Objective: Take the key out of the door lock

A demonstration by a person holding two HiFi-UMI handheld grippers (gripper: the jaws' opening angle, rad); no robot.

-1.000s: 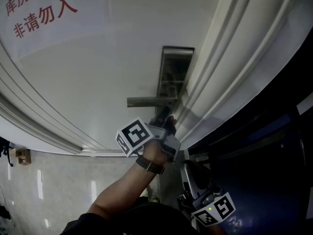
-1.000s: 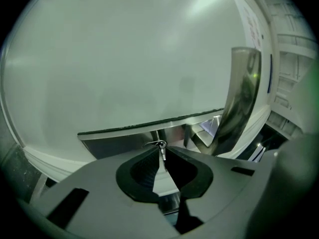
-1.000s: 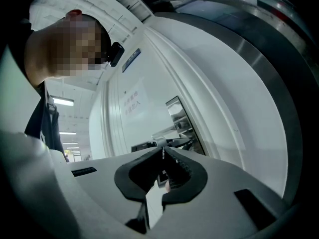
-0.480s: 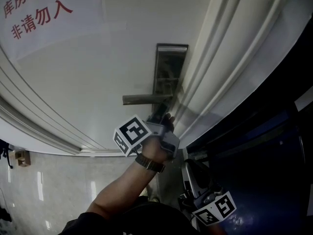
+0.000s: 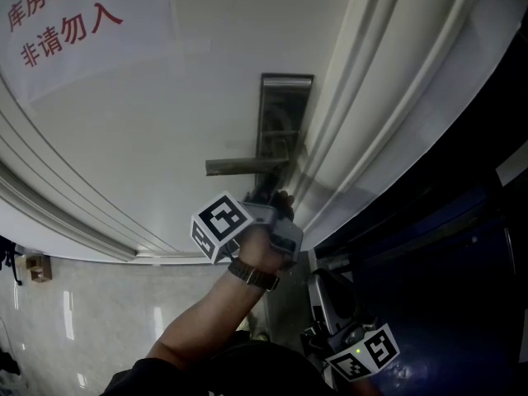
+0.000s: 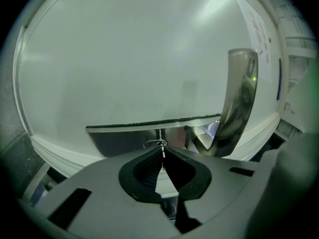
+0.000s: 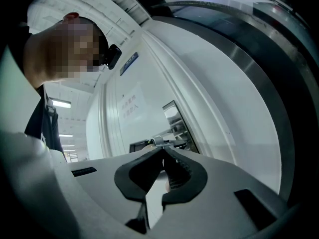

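A steel lock plate with a lever handle sits on the white door. Just below the handle my left gripper is pressed up against the plate. In the left gripper view its jaws are shut on the thin key, seen edge-on. A small wire ring shows at the key's top, against the plate. The handle curves up on the right. My right gripper hangs low beside the door frame, shut on nothing.
A paper notice with red characters is stuck on the door's upper left. Moulded frame ridges run beside the lock, with a dark blue panel to the right. Glossy floor tiles lie below. A person's sleeve fills the right gripper view's left.
The head view has drifted slightly, so the lock plate sits a little further left. My left gripper stays at the plate under the handle; the right gripper has barely moved.
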